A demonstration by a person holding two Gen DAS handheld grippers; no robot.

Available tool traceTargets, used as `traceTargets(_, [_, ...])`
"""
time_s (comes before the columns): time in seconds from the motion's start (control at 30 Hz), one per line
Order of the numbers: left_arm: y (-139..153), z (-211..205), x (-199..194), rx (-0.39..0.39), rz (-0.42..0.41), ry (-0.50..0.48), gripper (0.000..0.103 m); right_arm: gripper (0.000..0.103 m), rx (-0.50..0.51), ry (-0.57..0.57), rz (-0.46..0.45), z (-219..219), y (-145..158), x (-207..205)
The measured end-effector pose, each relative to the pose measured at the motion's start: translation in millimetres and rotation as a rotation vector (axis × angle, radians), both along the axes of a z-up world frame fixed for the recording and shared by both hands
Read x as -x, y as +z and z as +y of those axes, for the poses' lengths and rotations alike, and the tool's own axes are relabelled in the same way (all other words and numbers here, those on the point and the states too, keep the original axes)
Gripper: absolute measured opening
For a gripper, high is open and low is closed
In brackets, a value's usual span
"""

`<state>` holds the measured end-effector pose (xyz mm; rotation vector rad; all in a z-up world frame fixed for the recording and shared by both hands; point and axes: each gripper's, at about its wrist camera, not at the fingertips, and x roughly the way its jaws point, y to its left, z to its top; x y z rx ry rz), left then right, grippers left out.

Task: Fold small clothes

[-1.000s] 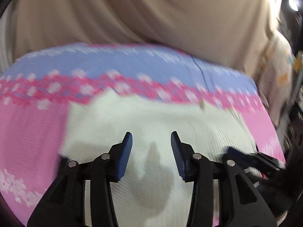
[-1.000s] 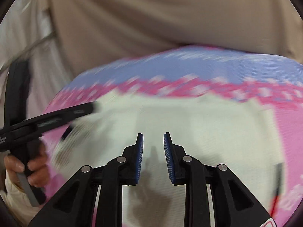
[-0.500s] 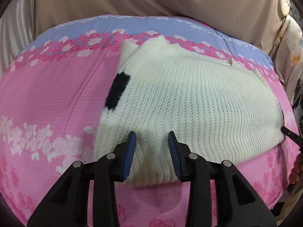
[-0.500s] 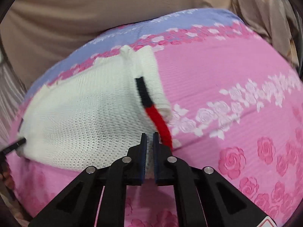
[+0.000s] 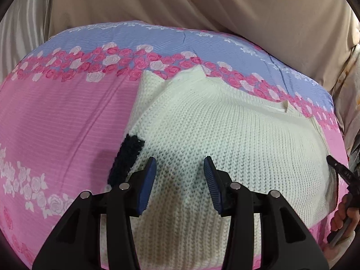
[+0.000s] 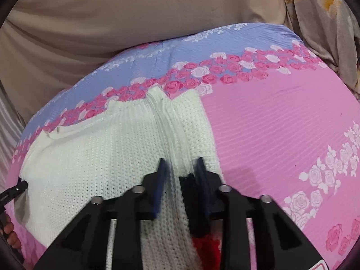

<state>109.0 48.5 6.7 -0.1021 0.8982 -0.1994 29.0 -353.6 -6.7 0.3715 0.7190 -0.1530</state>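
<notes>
A cream knitted sweater (image 5: 225, 135) lies flat on the pink rose-print sheet (image 5: 56, 123); it also shows in the right wrist view (image 6: 101, 157). A dark navy knit patch (image 5: 128, 159) sits at its left edge, and black and red knit trim (image 6: 202, 245) runs along its right edge. My left gripper (image 5: 179, 171) is open just above the sweater's near left part, beside the navy patch. My right gripper (image 6: 180, 168) is open over the sweater's right edge, its jaws on either side of a raised ridge of knit and the black trim.
The sheet has a blue band with pink and white roses (image 5: 157, 45) at the far side. Beige curtain fabric (image 5: 202, 4) hangs behind the bed. A floral cloth (image 6: 326, 11) hangs at the far right. Each view shows the other gripper's tip at its edge.
My right gripper went from nearly shut to open and moved forward over the sweater's right edge and trim. My left gripper opened wider and moved forward over the sweater.
</notes>
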Motion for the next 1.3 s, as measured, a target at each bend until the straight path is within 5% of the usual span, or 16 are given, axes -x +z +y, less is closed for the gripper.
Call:
traceTargets(0.1, [-4,1,1,-0.007,-0.003,0.002,0.042,0.008,0.029,-0.042,-0.086,-3,19,20])
traceTargets(0.2, [-7,-3,1,-0.03,-0.012,0.005,0.043,0.007,0.026,-0.076,0.043,-16,-10,6])
traceTargets(0.27, [-8,-6,2,-0.05,-0.02,0.003,0.044,0.008,-0.01,-0.086,0.041,-23,-21,5])
traceTargets(0.43, [-6,-3,2,-0.039,-0.012,-0.003,0.044,0.02,0.029,-0.126,-0.008,-9,18,19])
traceTargets(0.63, [-6,-11,5,-0.055,-0.014,-0.006,0.054,0.02,0.076,0.225,-0.053,94,46,0])
traceTargets(0.77, [-6,-13,8,-0.068,-0.02,-0.006,0.055,0.02,0.126,0.368,0.098,151,3,-50])
traceTargets(0.83, [-5,-7,11,-0.038,-0.015,-0.009,0.055,0.02,0.147,0.348,0.106,160,-10,-58])
traceTargets(1.1, [8,19,36,0.046,-0.019,0.002,0.055,0.022,0.143,0.416,0.001,188,40,-52])
traceTargets(1.27, [-2,17,36,0.03,-0.008,-0.004,0.055,0.022,0.093,0.448,0.164,194,-7,-112])
traceTargets(1.3, [-3,16,36,0.02,-0.015,-0.004,0.055,0.022,0.1,0.45,0.114,195,-7,-116])
